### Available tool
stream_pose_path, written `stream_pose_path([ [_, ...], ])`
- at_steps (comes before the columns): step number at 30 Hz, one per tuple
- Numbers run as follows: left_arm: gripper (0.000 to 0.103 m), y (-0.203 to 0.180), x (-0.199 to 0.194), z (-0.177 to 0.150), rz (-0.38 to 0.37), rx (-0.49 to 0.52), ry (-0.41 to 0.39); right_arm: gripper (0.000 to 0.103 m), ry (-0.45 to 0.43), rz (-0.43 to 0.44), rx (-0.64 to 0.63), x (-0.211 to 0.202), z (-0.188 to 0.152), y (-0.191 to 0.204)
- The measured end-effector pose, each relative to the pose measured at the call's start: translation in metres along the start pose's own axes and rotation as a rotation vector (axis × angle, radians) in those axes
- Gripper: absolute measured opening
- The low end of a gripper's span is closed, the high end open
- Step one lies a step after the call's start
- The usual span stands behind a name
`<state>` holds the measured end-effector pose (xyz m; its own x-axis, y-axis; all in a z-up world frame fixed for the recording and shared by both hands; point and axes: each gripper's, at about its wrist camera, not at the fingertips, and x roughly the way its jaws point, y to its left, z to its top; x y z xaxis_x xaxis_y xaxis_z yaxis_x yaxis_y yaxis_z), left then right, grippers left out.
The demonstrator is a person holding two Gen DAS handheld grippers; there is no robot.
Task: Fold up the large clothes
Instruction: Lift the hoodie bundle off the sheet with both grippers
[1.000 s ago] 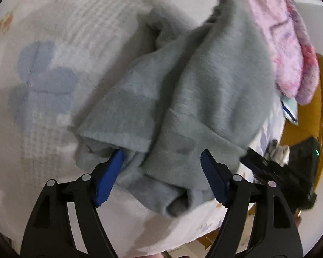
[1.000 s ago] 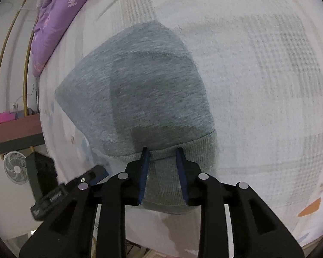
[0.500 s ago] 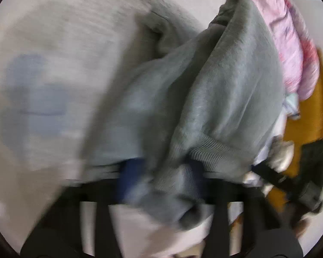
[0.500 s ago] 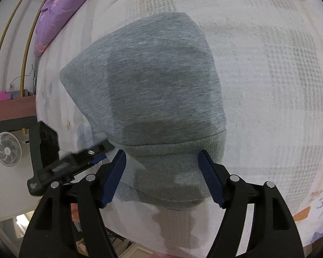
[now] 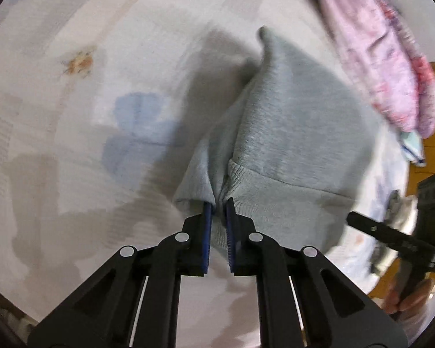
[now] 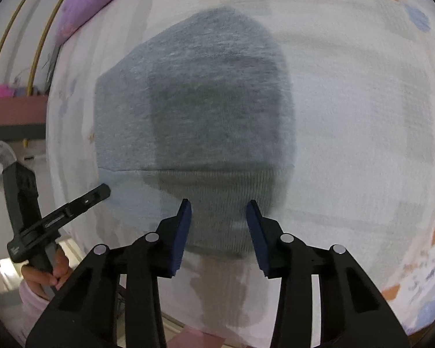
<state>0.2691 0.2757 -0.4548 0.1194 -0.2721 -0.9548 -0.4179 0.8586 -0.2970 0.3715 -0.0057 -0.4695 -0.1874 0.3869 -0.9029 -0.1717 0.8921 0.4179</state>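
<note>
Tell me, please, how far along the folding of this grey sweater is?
The grey sweater already lies doubled on the bed sheet. The left gripper pinches its ribbed hem, while the right gripper is open above it. A final fold and smoothing likely remain.

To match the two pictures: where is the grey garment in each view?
Left wrist: garment right of centre, its ribbed hem pinched in the left gripper.
Right wrist: garment centre, its hem between the open right gripper fingers.
Shared landmark: purple quilt.
</note>
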Motion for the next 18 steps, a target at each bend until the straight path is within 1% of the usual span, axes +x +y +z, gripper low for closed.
stream_pose_path([
  [1,0.001,0.004,0.010,0.005,0.060,-0.004,0.004,0.038,0.001,-0.048,-0.011,0.013,0.004,0.001],
  [2,0.000,0.008,0.027,0.012,0.125,-0.001,0.027,0.042,-0.017,-0.125,-0.032,0.029,0.009,0.004],
  [3,0.000,0.012,0.040,0.018,0.170,-0.013,0.071,0.042,-0.023,-0.150,-0.018,0.029,0.011,0.008],
  [4,0.000,0.012,0.043,0.020,0.154,-0.025,0.085,0.042,-0.013,-0.154,-0.005,0.027,0.012,0.010],
  [6,0.001,0.005,0.033,0.021,0.108,0.005,0.074,0.043,-0.016,-0.133,0.012,0.019,0.009,0.007],
  [7,0.005,0.002,0.027,0.021,0.094,0.017,0.065,0.049,-0.009,-0.095,0.029,0.012,0.008,0.003],
  [8,0.011,-0.002,0.020,0.021,0.087,0.032,0.061,0.065,0.003,-0.063,0.035,0.007,0.008,0.001],
  [9,0.029,-0.006,0.015,0.021,0.073,0.051,0.059,0.075,0.015,-0.020,0.040,0.000,0.007,-0.001],
  [10,0.060,-0.008,0.011,0.022,0.056,0.062,0.052,0.085,0.000,0.006,0.042,-0.012,0.008,-0.002],
  [11,0.073,-0.012,0.006,0.024,0.032,0.076,0.027,0.088,-0.041,0.012,0.035,-0.025,0.009,-0.003],
  [12,0.079,-0.015,0.002,0.026,0.016,0.085,0.003,0.090,-0.079,0.016,0.025,-0.036,0.011,-0.005],
  [13,0.079,-0.019,0.000,0.029,-0.004,0.096,-0.016,0.092,-0.119,0.016,0.018,-0.048,0.013,-0.008],
  [15,0.079,-0.026,0.003,0.038,-0.012,0.101,-0.013,0.094,-0.173,0.010,0.040,-0.061,0.021,-0.024],
  [16,0.079,-0.032,0.005,0.043,-0.023,0.102,-0.013,0.094,-0.177,0.009,0.059,-0.061,0.025,-0.034],
  [17,0.079,-0.034,0.007,0.047,-0.051,0.106,-0.014,0.094,-0.172,0.019,0.072,-0.060,0.028,-0.043],
  [18,0.081,-0.037,0.009,0.052,-0.093,0.112,-0.017,0.094,-0.161,0.059,0.079,-0.054,0.037,-0.048],
])
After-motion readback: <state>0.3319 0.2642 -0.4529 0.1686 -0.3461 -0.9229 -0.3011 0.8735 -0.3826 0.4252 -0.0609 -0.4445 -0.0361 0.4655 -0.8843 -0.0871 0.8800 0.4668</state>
